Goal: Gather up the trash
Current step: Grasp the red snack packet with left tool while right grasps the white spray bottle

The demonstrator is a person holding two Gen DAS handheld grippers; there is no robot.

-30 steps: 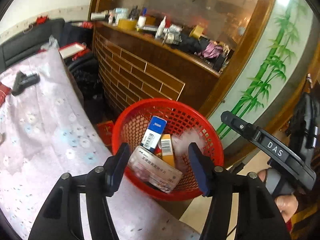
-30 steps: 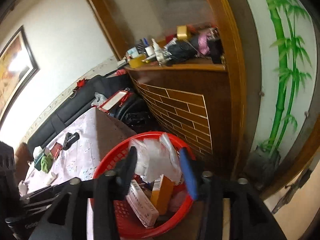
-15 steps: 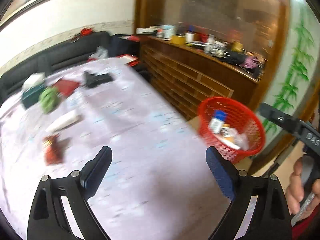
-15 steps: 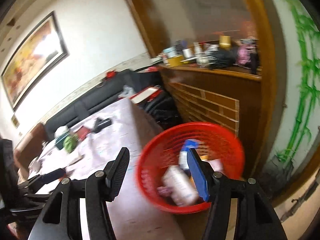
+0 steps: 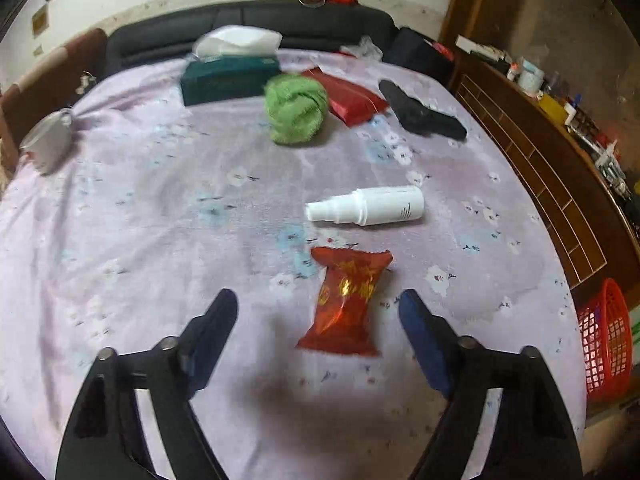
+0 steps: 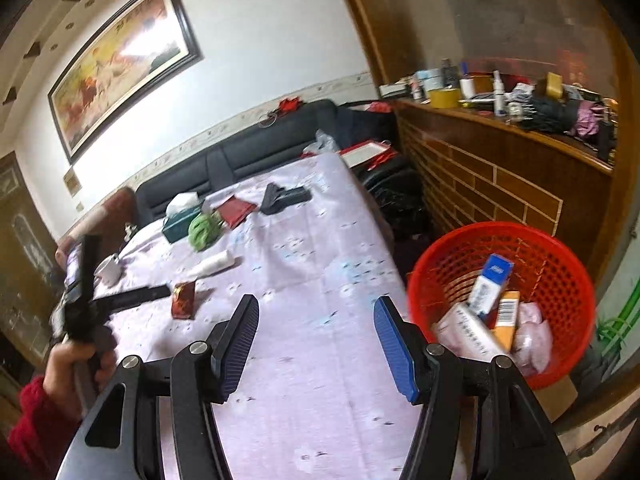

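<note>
The left gripper (image 5: 318,312) hangs above the lilac tablecloth (image 5: 160,216), jaws closing, with the red snack wrapper (image 5: 346,300) lying flat between them, untouched. Just beyond the wrapper lies a white spray bottle (image 5: 368,206). The right gripper (image 6: 316,344) is parted and empty; the red basket (image 6: 560,264), off the wrapper's table edge, holds 3 boxes.

wrapper (image 5: 345,300) on table (image 5: 160,240) | bottle (image 5: 366,206) just behind | basket (image 6: 500,300) beside table
</note>
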